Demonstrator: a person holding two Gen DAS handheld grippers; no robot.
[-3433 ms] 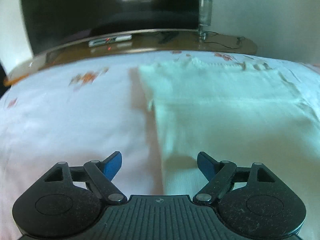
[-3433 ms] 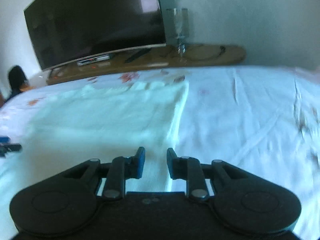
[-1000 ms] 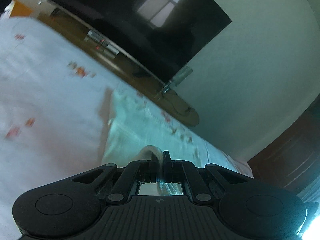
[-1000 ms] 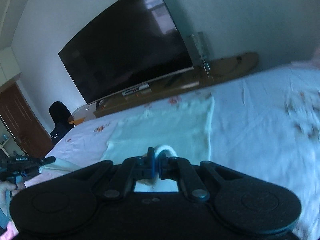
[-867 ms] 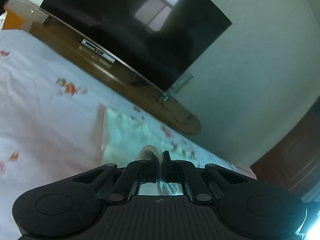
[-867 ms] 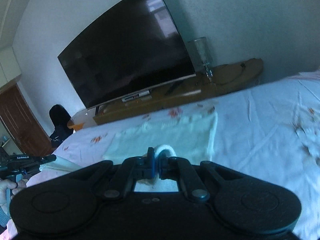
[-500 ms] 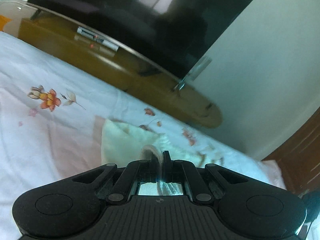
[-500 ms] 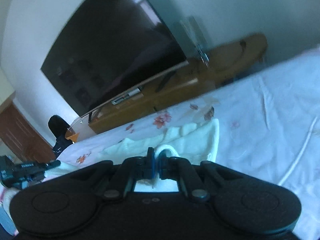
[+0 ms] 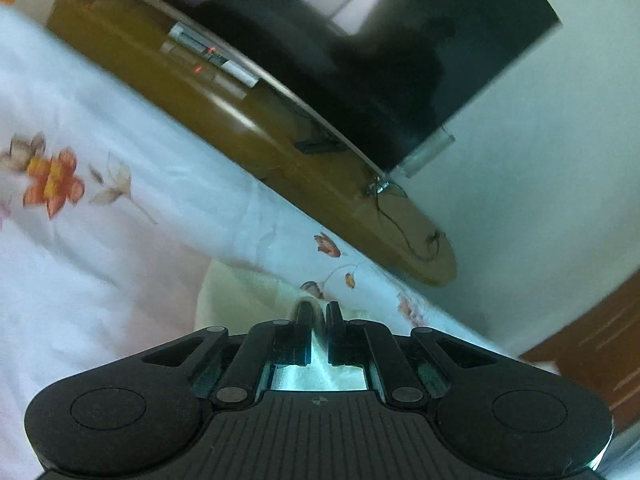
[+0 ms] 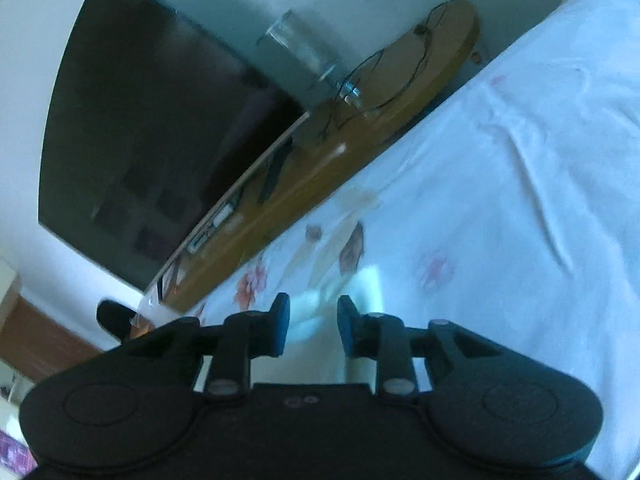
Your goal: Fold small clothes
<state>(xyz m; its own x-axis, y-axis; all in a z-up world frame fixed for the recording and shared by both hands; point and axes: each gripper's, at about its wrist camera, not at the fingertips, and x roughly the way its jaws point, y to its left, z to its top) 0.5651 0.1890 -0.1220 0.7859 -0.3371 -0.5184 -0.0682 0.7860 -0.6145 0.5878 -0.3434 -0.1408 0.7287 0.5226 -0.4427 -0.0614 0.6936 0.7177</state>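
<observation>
A small pale cream garment [image 9: 240,300] lies on the floral white bedsheet [image 9: 100,240]. My left gripper [image 9: 319,312] is nearly shut, with a thin fold of the garment between its blue pads, low over the garment's far edge. In the right wrist view my right gripper [image 10: 313,316] stands open, its jaws apart, just above the garment's far corner [image 10: 360,284]. Most of the garment is hidden under both grippers.
A long wooden TV shelf [image 9: 280,160] runs along the bed's far edge, carrying a large dark TV [image 9: 360,40], a set-top box [image 9: 212,52], cables and a glass vase [image 10: 304,52]. A dark wooden door [image 9: 600,340] shows at the right. The sheet [image 10: 520,200] spreads to the right.
Both grippers carried the garment's near edge forward to its far edge and came down low. My right gripper has opened and let go of the cloth. My left jaws have parted slightly.
</observation>
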